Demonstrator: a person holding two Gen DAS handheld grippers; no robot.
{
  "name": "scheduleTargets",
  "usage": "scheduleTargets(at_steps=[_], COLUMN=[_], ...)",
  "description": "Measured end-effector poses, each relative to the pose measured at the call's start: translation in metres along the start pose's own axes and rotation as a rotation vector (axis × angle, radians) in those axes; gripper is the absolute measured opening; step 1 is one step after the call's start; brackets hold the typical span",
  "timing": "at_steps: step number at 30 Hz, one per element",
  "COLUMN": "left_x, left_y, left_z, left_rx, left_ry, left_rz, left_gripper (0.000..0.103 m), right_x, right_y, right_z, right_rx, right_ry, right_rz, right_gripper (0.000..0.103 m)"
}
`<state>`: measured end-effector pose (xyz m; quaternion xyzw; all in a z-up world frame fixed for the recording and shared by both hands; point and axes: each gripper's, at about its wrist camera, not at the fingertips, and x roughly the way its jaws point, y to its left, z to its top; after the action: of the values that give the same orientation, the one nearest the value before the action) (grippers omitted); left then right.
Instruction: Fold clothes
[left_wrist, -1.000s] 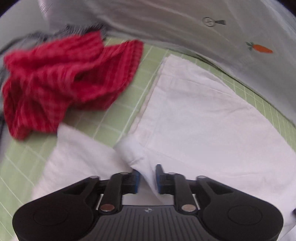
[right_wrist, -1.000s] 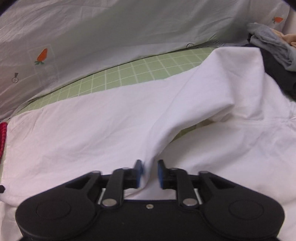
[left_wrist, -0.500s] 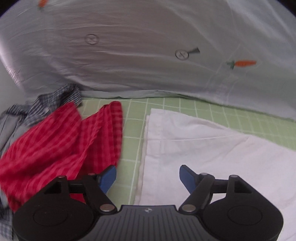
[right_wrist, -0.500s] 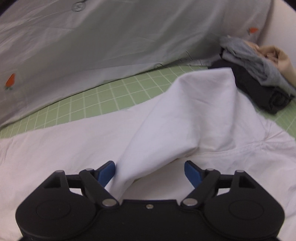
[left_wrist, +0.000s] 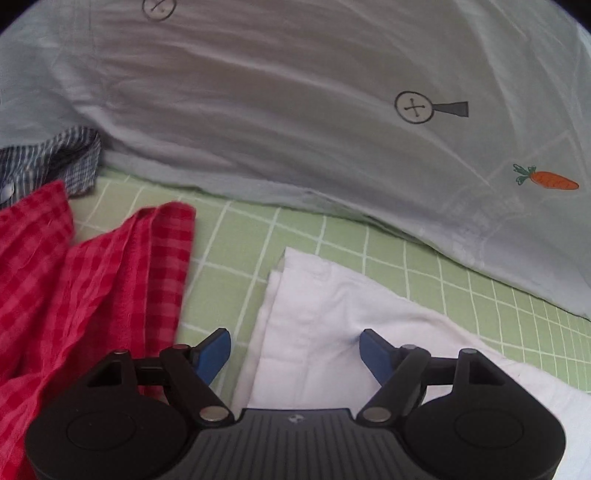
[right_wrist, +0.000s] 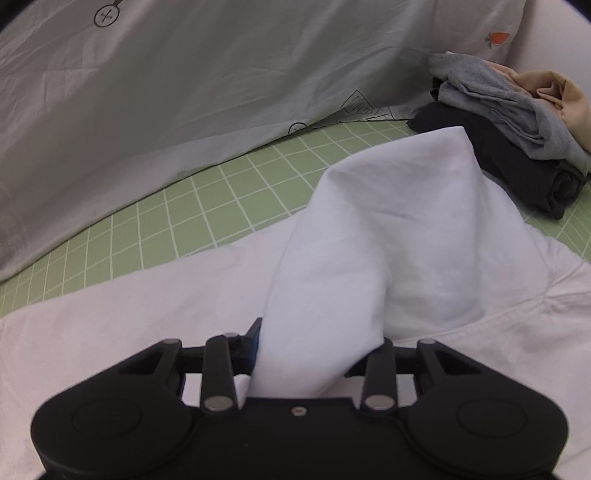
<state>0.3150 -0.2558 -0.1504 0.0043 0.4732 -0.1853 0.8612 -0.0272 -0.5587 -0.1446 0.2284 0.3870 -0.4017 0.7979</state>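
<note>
**Onlooker 1:** Left gripper (left_wrist: 295, 345) hangs with its blue pads spread wide and nothing pinched between them. Directly below and ahead of those pads lies the white garment (left_wrist: 332, 325), its layered corner reaching forward from the claw over the green grid mat (left_wrist: 229, 266). To the claw's left sits a crumpled red checked cloth (left_wrist: 92, 288), just beside the white corner but apart from it.

**Onlooker 2:** And the other claw?

**Onlooker 1:** Right gripper (right_wrist: 314, 354) has a raised fold of the same white garment (right_wrist: 388, 240) between its jaws, and they are closing on it. Cloth rises from the claw in a soft tent and droops away forward. Beyond it, to the claw's right, a folded stack of clothes (right_wrist: 517, 140) rests on the mat, dark at the bottom, grey and tan on top. A pale printed sheet (right_wrist: 184, 92) hangs behind everything.

**Onlooker 2:** How would that white piece behave?

**Onlooker 1:** It looks light, thin and limp. It holds no shape of its own, so it sags wherever it is unsupported. I judge it neither fragile nor slippery, though a shallow pinch could slide off. The layered corner under the left claw seems the best hold, since the doubled hem gives the pads more to bite. Both layers should be caught together, or the fold may open.
</note>
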Motion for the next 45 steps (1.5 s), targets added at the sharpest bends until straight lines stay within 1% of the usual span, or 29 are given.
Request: scheduleTargets(at_steps=[2, 3, 4, 5, 7, 10, 11, 12, 14, 15, 16, 18, 19, 21, 23, 24, 26, 27, 28, 30, 31, 32, 33, 34, 36, 39, 41, 43, 45], left_x=[0.000, 0.000, 0.000, -0.001, -0.003, -0.008, -0.009, -0.009, -0.010, -0.010, -0.011, -0.014, -0.014, -0.019, -0.029, -0.034, -0.043, -0.049, -0.055, -0.069, -0.076, -0.082, -0.086, -0.089, -0.092, -0.087, -0.079, -0.071, -0.065], left_y=[-0.004, -0.006, -0.006, -0.007, -0.007, -0.003, 0.000, 0.009, 0.031, 0.041, 0.049, 0.066, 0.074, 0.089, 0.092, 0.089, 0.077, 0.070, 0.061, 0.042, 0.033, 0.022, 0.013, 0.001, -0.024, -0.075, -0.108, -0.134, -0.150], left_z=[-0.003, -0.005, -0.007, -0.009, -0.011, -0.011, -0.010, -0.007, 0.001, 0.004, 0.006, 0.007, 0.006, 0.006, 0.007, 0.007, 0.006, 0.006, 0.004, 0.000, -0.002, -0.005, -0.009, -0.015, -0.028, -0.059, -0.083, -0.104, -0.121], left_rx=[0.026, 0.044, 0.052, 0.060, 0.057, 0.101, 0.119, 0.112, 0.101, 0.108, 0.122, 0.144, 0.145, 0.114, 0.077, 0.077, 0.106, 0.123, 0.131, 0.136, 0.129, 0.115, 0.096, 0.082, 0.075, 0.126, 0.165, 0.182, 0.169], left_ry=[-0.028, -0.044, -0.047, -0.051, -0.067, -0.100, -0.112, -0.116, -0.122, -0.124, -0.128, -0.129, -0.128, -0.122, -0.120, -0.112, -0.115, -0.117, -0.122, -0.135, -0.139, -0.139, -0.137, -0.128, -0.101, -0.009, 0.052, 0.103, 0.140], left_rz=[-0.020, -0.020, -0.035, -0.047, -0.007, 0.135, 0.187, 0.220, 0.280, 0.313, 0.338, 0.393, 0.418, 0.431, 0.409, 0.414, 0.410, 0.405, 0.390, 0.355, 0.337, 0.313, 0.285, 0.241, 0.167, 0.100, 0.076, 0.065, 0.072], left_gripper=[0.054, 0.024, 0.015, 0.014, 0.014, 0.014, 0.014, 0.014, 0.014, 0.014, 0.014, 0.014, 0.014, 0.014, 0.018, 0.018, 0.026, 0.034, 0.042, 0.052, 0.055, 0.056, 0.061, 0.070, 0.076, 0.076, 0.076, 0.076, 0.076], right_x=[0.000, 0.000, -0.001, -0.001, -0.004, -0.011, -0.015, -0.018, -0.023, -0.025, -0.025, -0.024, -0.024, -0.025, -0.030, -0.032, -0.038, -0.042, -0.045, -0.054, -0.059, -0.063, -0.068, -0.070, -0.070, -0.055, -0.043, -0.029, -0.012], right_y=[0.002, 0.004, 0.007, 0.012, 0.022, 0.035, 0.042, 0.050, 0.069, 0.080, 0.092, 0.118, 0.124, 0.133, 0.132, 0.130, 0.119, 0.112, 0.105, 0.088, 0.077, 0.067, 0.056, 0.044, 0.018, -0.023, -0.052, -0.080, -0.104], right_z=[-0.001, -0.001, -0.002, -0.002, -0.004, -0.009, -0.012, -0.016, -0.024, -0.029, -0.035, -0.048, -0.051, -0.054, -0.051, -0.049, -0.043, -0.039, -0.036, -0.030, -0.027, -0.024, -0.021, -0.017, -0.011, 0.006, 0.019, 0.034, 0.050], right_rx=[-0.007, -0.017, -0.035, -0.062, -0.104, -0.167, -0.194, -0.222, -0.273, -0.293, -0.323, -0.392, -0.402, -0.400, -0.394, -0.390, -0.353, -0.331, -0.302, -0.261, -0.249, -0.240, -0.234, -0.230, -0.232, -0.202, -0.169, -0.119, -0.069], right_ry=[-0.003, -0.005, -0.008, -0.012, -0.018, -0.030, -0.033, -0.033, -0.022, -0.009, -0.004, 0.000, 0.002, 0.006, 0.007, 0.007, 0.005, 0.004, 0.000, -0.017, -0.034, -0.056, -0.082, -0.110, -0.160, -0.167, -0.168, -0.169, -0.160], right_rz=[-0.013, -0.023, -0.036, -0.053, -0.075, -0.059, -0.040, -0.012, 0.067, 0.123, 0.140, 0.142, 0.155, 0.194, 0.224, 0.238, 0.278, 0.298, 0.315, 0.343, 0.350, 0.345, 0.330, 0.303, 0.230, 0.139, 0.088, 0.058, 0.055], right_gripper=[0.037, 0.037, 0.037, 0.037, 0.037, 0.034, 0.033, 0.033, 0.017, 0.009, 0.009, 0.009, 0.010, 0.010, 0.012, 0.017, 0.025, 0.034, 0.040, 0.041, 0.042, 0.043, 0.047, 0.057, 0.068, 0.067, 0.066, 0.066, 0.066])
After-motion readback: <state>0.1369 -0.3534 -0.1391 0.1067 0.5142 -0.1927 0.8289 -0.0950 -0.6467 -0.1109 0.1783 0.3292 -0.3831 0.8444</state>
